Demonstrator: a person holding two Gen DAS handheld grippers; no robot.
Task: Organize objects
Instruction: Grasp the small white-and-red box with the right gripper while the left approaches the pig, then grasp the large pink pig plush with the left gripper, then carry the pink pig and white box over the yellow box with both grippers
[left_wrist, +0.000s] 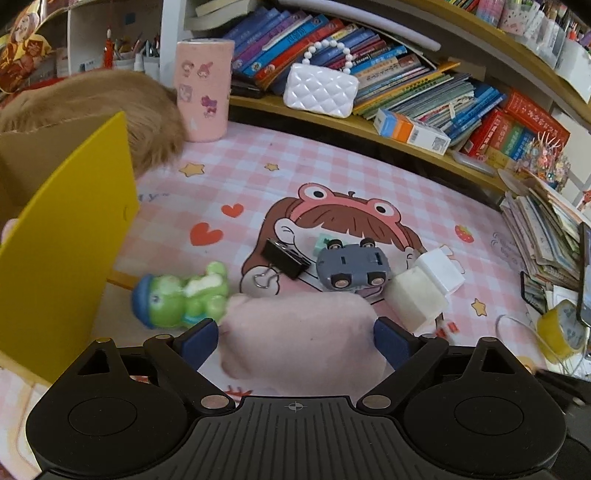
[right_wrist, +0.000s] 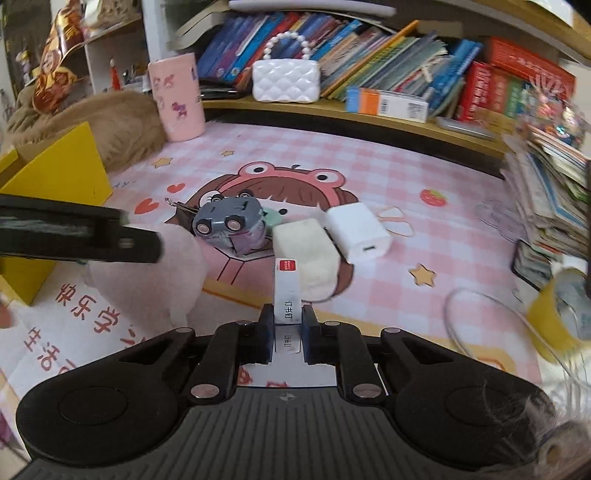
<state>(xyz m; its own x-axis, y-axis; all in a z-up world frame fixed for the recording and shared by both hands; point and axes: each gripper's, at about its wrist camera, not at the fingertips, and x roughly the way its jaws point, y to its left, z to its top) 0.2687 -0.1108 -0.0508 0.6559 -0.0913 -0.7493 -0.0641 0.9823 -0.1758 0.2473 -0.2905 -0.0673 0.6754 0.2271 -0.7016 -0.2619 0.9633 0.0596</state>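
Pink soft lump (left_wrist: 299, 332): sits between the left gripper (left_wrist: 295, 338) fingers, its long axis running across the gap; pads look spread wide, not clearly pressing
Left gripper vs bin: yellow box (left_wrist: 62, 240) stands just to its left side, flap up, so nearest drop-off is on that arm's side
Right gripper (right_wrist: 288, 325): pressed together, pinching a small white staple box (right_wrist: 287, 291) w/ red label, long axis pointing fwd along the fingers
Staple box vs bin: yellow box is well off to the left, left gripper in btwn
Still on mat (left_wrist: 332, 173): green frog toy (left_wrist: 181, 295), black binder clip (left_wrist: 286, 258), grey toy car (left_wrist: 351, 267), cream block (left_wrist: 415, 299), white charger (right_wrist: 358, 230)
Judgement: right arm likely has to carry leftward past the other arm; risk of a clash
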